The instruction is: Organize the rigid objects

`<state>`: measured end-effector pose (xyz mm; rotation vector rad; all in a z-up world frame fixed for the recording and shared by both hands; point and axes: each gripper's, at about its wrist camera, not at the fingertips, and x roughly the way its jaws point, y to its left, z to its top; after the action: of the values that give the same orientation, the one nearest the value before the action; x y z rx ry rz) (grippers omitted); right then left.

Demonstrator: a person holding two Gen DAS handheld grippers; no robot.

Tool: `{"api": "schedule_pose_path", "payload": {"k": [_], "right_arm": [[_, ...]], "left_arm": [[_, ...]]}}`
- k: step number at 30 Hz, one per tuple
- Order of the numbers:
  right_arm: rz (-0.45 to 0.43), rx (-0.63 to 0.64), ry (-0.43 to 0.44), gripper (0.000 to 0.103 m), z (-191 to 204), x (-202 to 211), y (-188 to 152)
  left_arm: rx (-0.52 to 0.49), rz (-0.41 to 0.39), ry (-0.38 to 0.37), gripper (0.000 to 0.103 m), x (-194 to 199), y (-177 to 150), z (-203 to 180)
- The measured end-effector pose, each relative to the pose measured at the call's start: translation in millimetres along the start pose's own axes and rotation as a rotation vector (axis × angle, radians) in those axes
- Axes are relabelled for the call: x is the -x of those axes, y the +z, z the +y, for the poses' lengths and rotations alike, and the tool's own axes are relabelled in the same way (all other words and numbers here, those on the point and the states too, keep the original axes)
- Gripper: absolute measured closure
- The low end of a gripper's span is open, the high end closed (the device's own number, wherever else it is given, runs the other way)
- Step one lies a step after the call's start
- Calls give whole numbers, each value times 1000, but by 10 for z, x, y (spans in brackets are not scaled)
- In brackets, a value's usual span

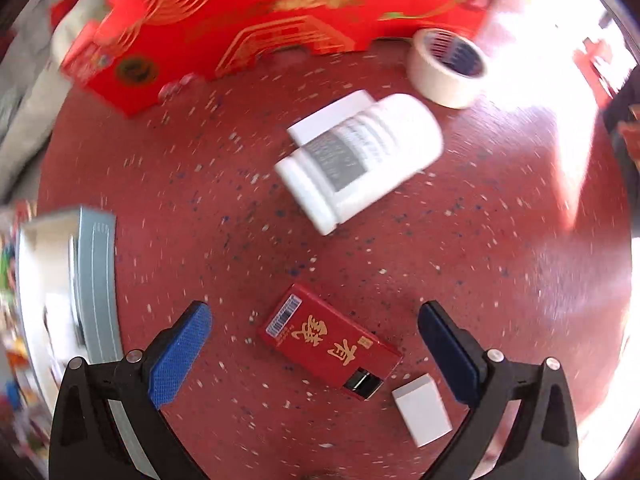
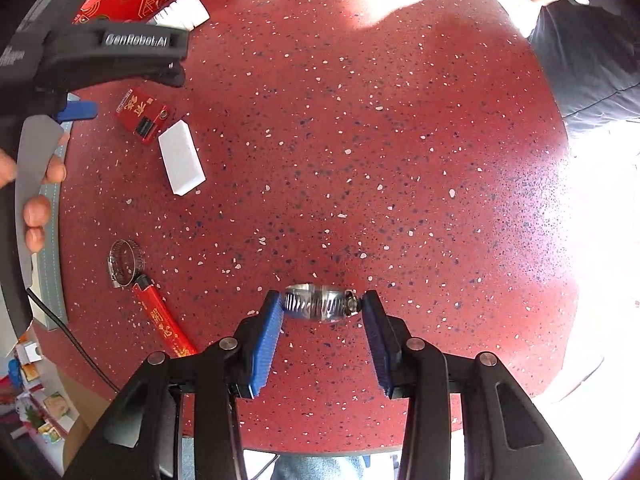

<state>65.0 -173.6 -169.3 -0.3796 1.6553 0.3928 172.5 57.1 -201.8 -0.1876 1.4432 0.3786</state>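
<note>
Red speckled table (image 2: 360, 140): right tool (image 2: 322, 306) grips hose clamp (image 2: 320, 303).

You have a glossy red speckled tabletop (image 2: 360, 140), smooth, with glare far right. The hose clamp (image 2: 320, 304) between your right gripper's (image 2: 322, 308) ribbed blue pads is shiny ridged metal. The white bottle (image 1: 360, 160) looks like matt plastic, its label paper. The tape roll (image 1: 444, 68) is matt paper. The red packet (image 1: 332, 344) reads as printed card with gold lettering.
</note>
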Motion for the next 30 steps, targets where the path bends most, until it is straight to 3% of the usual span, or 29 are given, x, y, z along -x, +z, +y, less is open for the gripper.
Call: {"api": "schedule_pose_path", "payload": {"k": [3,5,13,15,16,17,19,26,28,30], "right_arm": [[-11,-2,6,61,-108,89,116],[-12,-7,11,61,-121,130,154],[6,-31,42,61,9,81,303],[-4,-75,76,60,35,47,254],[-10,-104,103,55,-62,39,231],[-15,-128,119,43,-144,62,201],[-42,-150,104,34,-265,105,137],[-13,-87,60,34,-180,-67,139],[-12,-43,48,34,-13,-146,181],[-5,16,11,34,129,-216,241]], "left_arm": [[-271,-44,32,0,-27,-51,-203],[-329,-76,13,0,-22,-63,-192],[-316,-40,-157,0,-175,195,12],[-354,-42,-151,0,-158,197,14],[-394,-41,-163,0,-159,136,14],[-435,-55,-166,0,-147,114,-38],[-525,-90,-174,0,-81,-22,-137],[-547,-108,-200,0,-69,-8,-287],[-543,-125,-207,0,-225,-341,-63],[-544,-134,-209,0,-200,-370,-42]]}}
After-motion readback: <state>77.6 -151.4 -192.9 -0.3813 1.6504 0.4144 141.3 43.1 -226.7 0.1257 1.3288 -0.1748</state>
